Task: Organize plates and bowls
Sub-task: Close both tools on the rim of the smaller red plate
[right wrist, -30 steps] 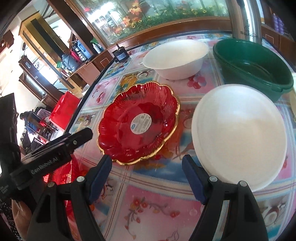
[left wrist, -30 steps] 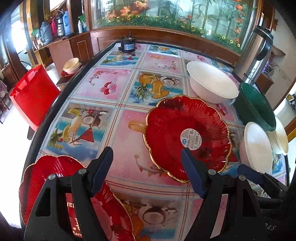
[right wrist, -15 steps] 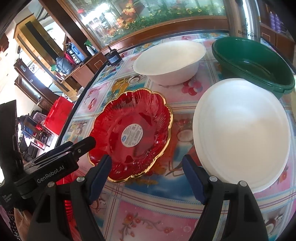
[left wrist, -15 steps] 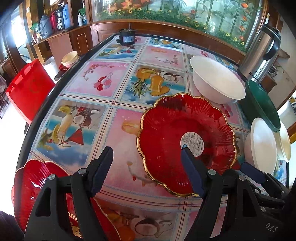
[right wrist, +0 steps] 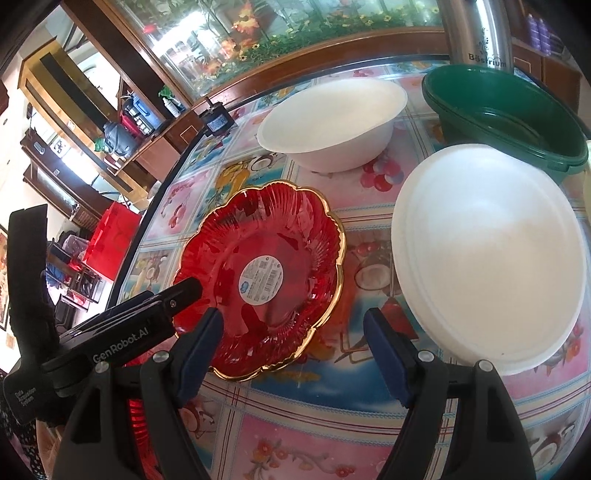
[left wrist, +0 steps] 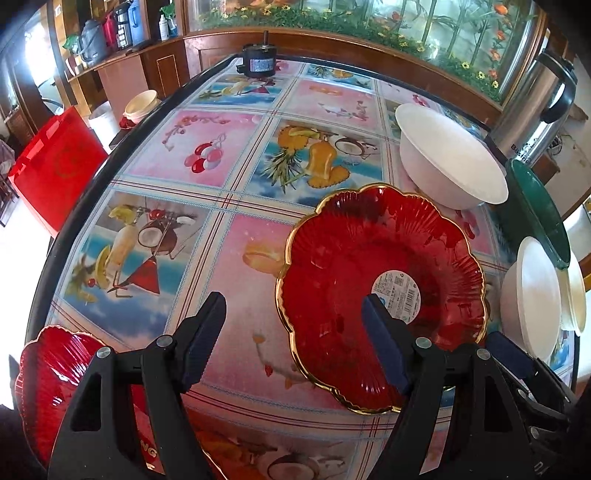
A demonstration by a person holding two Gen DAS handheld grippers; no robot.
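The left claw (left wrist: pixel 293 338) hangs low over the bench (left wrist: pixel 236 155), its two fingers spread wide with nothing between them. Its right-hand finger (left wrist: pixel 384 343) overlaps the near side of the red gold-rimmed scalloped plate (left wrist: pixel 354 269), close to the round white sticker (left wrist: pixel 397 295) at the plate's middle; whether it touches the plate I cannot tell. A second red scalloped plate (left wrist: pixel 48 376) lies at the bench's near left corner, under the left claw's body.

The right claw (right wrist: pixel 293 349) is likewise wide open and empty, pointing across the bench between the red plate (right wrist: pixel 266 273) and the shallow white bowl (right wrist: pixel 491 254). Its left finger (right wrist: pixel 201 350) overlaps the red plate's near rim, and its right finger (right wrist: pixel 384 354) sits just beside the white bowl's near edge. In the right wrist view the left claw (right wrist: pixel 184 291) reaches in from the left, its tip over the red plate's left rim.

Farther back stand a deeper white bowl (right wrist: pixel 328 122) and a green basin (right wrist: pixel 506 118), with a steel thermos (right wrist: pixel 476 33) behind them. A small black motor (left wrist: pixel 256 62) sits at the far end of the bench.
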